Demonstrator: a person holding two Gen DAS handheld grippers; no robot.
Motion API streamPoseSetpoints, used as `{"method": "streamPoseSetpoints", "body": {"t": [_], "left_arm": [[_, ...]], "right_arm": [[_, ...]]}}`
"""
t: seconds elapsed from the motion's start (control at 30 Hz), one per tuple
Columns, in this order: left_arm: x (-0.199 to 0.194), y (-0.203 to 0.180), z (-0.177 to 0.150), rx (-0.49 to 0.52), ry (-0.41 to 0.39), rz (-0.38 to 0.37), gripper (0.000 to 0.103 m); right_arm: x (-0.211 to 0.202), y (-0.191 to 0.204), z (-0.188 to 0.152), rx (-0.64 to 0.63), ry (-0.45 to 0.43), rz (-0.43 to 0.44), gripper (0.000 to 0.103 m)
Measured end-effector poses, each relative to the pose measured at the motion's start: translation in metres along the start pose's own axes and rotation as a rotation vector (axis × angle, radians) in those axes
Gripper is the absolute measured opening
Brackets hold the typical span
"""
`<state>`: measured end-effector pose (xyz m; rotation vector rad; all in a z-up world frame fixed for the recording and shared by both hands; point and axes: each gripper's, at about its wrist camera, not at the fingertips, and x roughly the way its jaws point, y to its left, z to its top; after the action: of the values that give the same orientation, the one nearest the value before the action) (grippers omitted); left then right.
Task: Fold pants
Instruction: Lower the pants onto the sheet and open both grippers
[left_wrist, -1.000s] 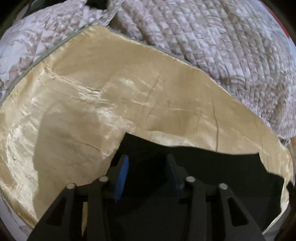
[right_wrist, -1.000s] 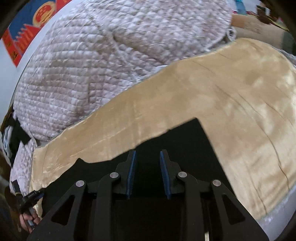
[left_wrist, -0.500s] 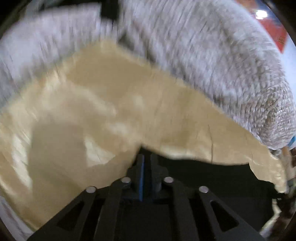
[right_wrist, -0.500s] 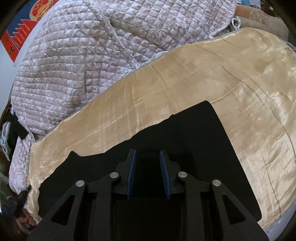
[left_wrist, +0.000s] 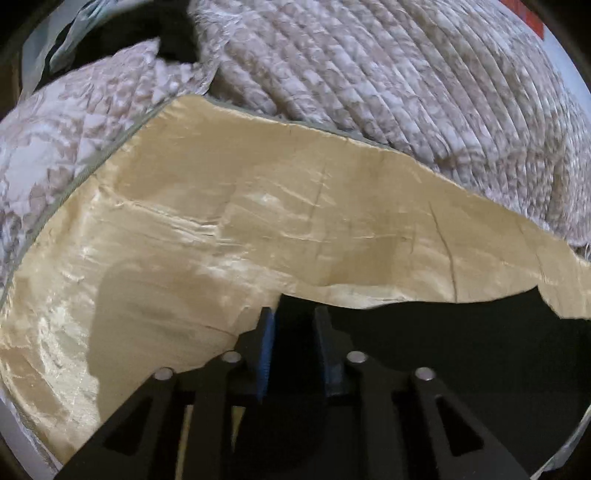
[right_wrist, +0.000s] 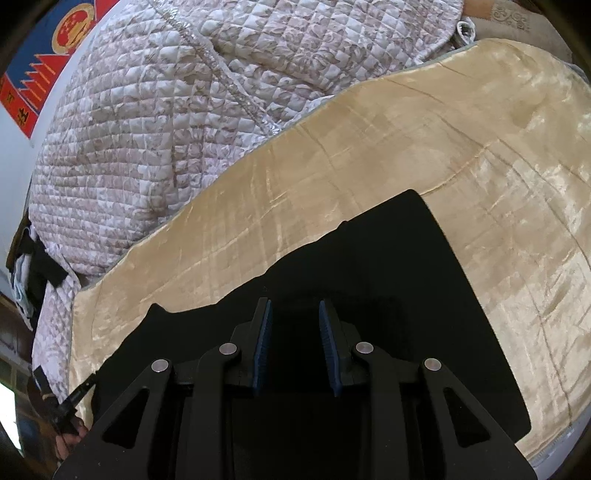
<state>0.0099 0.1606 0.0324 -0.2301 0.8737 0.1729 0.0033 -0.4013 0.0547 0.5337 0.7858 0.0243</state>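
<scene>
My left gripper (left_wrist: 293, 325) hangs just above the near left corner of the black pants (left_wrist: 461, 350), its two blue-padded fingers (left_wrist: 266, 332) parted with a clear gap between them and nothing pinched in that gap. The corner of the dark cloth shows through the gap and runs off to the right along the bottom of the left wrist view. I cannot tell whether my fingertips touch the fabric or only hover over it.

My right gripper (right_wrist: 295, 321) is released too: its fingers (right_wrist: 264, 328) stand apart, holding nothing, poised over the middle of the pants (right_wrist: 406, 266). From this side the garment lies flat as a broad dark panel, its far right corner squared off and a narrower strip reaching away to the left, where a small notch breaks its upper edge.

The pants rest on a shiny golden blanket (left_wrist: 258, 221), creased in long lines, which is spread over the bed. Behind the blanket a quilted, pale floral bedspread (left_wrist: 406, 81) is heaped up in a high mound; the same bedspread (right_wrist: 155, 122) fills the upper left of the right wrist view. A blue and red poster (right_wrist: 55, 48) hangs on the wall beyond it. At the lower left edge of the right view a black strap (right_wrist: 79, 391) lies beside the blanket.
</scene>
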Motion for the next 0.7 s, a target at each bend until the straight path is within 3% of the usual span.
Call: {"method": "streamPoseSetpoints", "body": {"t": [0.03,0.1,0.13,0.2,0.23,0.27,0.37,0.47,0.5,0.57,0.67,0.7], "left_arm": [[0.004,0.003,0.0,-0.014,0.033,-0.03,0.052],[0.012,0.002,-0.005,-0.015,0.075,-0.063,0.053],[0.012,-0.004,-0.006,0.019,0.069,-0.041,0.053],[0.009,-0.014,-0.007,0.066,0.048,-0.018,0.041],[0.005,-0.016,-0.007,0.077,0.036,-0.021,0.022],[0.003,-0.018,-0.007,0.09,0.027,-0.015,0.011],[-0.011,-0.023,-0.011,0.119,-0.02,-0.026,0.009],[-0.047,-0.031,-0.017,0.174,-0.159,-0.079,0.009],[-0.057,-0.035,-0.019,0.201,-0.198,-0.068,0.009],[-0.063,-0.036,-0.021,0.235,-0.238,0.026,0.018],[-0.038,-0.015,-0.017,0.147,-0.152,0.244,0.019],[-0.034,-0.003,-0.014,0.079,-0.126,0.243,0.019]], "right_arm": [[0.0,0.0,0.0,0.002,-0.001,0.0,0.026],[0.0,0.0,0.0,0.002,0.0,0.0,0.026],[0.0,0.0,0.0,0.001,0.0,0.0,0.026],[0.0,0.0,0.0,-0.002,0.004,0.004,0.026],[0.0,0.001,0.0,-0.005,0.005,0.005,0.026],[0.0,0.002,-0.001,-0.008,0.007,0.006,0.026],[0.002,0.003,-0.002,-0.011,0.014,0.01,0.026],[0.002,0.002,-0.003,0.003,0.017,0.017,0.026],[0.001,0.001,-0.003,0.004,0.015,0.015,0.026],[0.001,0.002,-0.003,0.002,0.012,0.012,0.026],[0.001,0.001,-0.003,-0.001,0.016,0.01,0.026],[0.001,0.002,-0.003,-0.005,0.016,0.007,0.026]]}}
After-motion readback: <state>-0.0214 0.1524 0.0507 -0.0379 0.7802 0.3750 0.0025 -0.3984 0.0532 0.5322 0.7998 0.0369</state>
